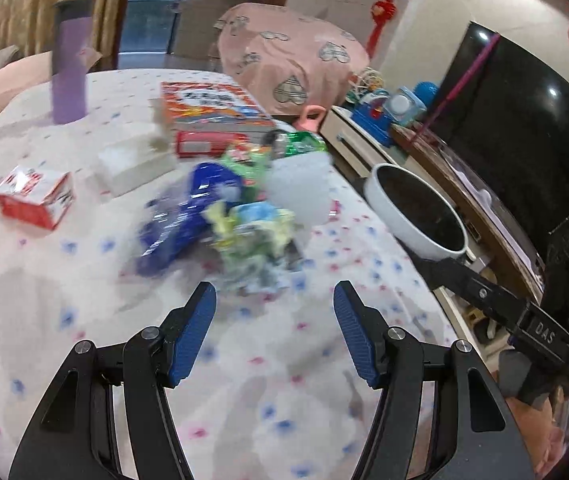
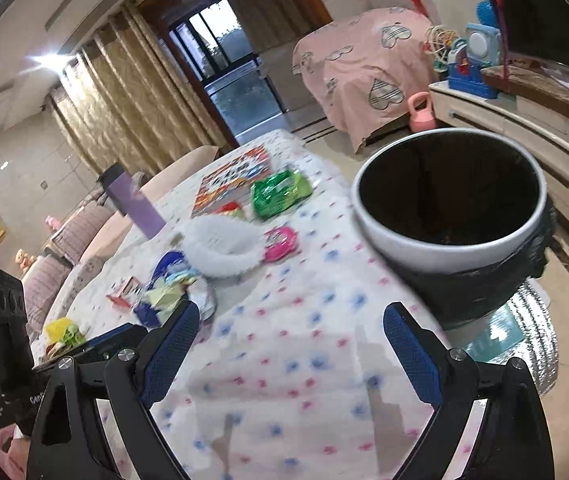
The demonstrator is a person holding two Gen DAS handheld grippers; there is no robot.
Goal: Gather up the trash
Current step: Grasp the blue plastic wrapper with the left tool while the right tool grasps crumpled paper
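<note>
Both tools empty — left tool (image 1: 274,300) part open, right tool (image 2: 290,324) wide; pinch the light, crinkly wrappers (image 1: 252,240) mid-counter (image 1: 84,300) by a bunched fold — they slip.

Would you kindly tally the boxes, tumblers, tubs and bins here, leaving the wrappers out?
Boxes: 3 (orange box, white box, red-and-white carton)
Tumblers: 1 (purple tumbler)
Tubs: 1 (clear tub)
Bins: 1 (white bin)
Total: 6
</note>
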